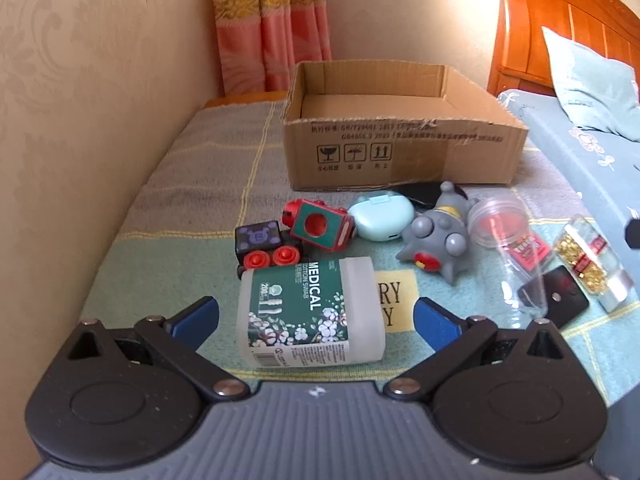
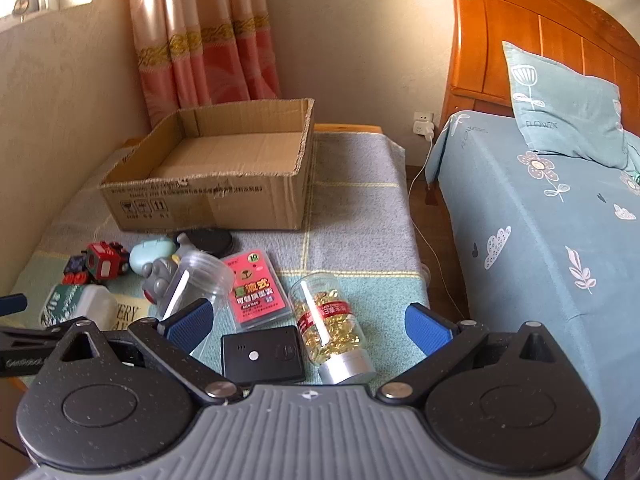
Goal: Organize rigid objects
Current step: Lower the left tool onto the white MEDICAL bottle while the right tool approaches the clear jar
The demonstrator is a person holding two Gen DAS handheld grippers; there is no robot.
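Note:
An empty cardboard box (image 1: pixel 400 152) (image 2: pixel 208 200) stands at the back of a cloth-covered table. In front of it lie a medical cotton swab tub (image 1: pixel 310 312) (image 2: pixel 76 304), a red toy train (image 1: pixel 316 228) (image 2: pixel 102 260), a black toy car (image 1: pixel 264 248), a mint case (image 1: pixel 378 216) (image 2: pixel 150 254), a grey spiky toy (image 1: pixel 436 236) (image 2: pixel 158 278), a clear jar (image 1: pixel 498 222) (image 2: pixel 196 280), a red card pack (image 2: pixel 256 292), a capsule bottle (image 1: pixel 590 262) (image 2: pixel 332 328) and a black device (image 1: pixel 554 296) (image 2: pixel 262 354). My left gripper (image 1: pixel 316 316) is open around the tub. My right gripper (image 2: pixel 310 324) is open over the bottle and device.
A wall runs along the left, with a pink curtain (image 1: pixel 272 24) behind the box. A bed (image 2: pixel 540 220) with a teal sheet, a pillow and a wooden headboard (image 2: pixel 540 40) lies to the right. A wall socket with a white cable (image 2: pixel 424 128) sits between table and bed.

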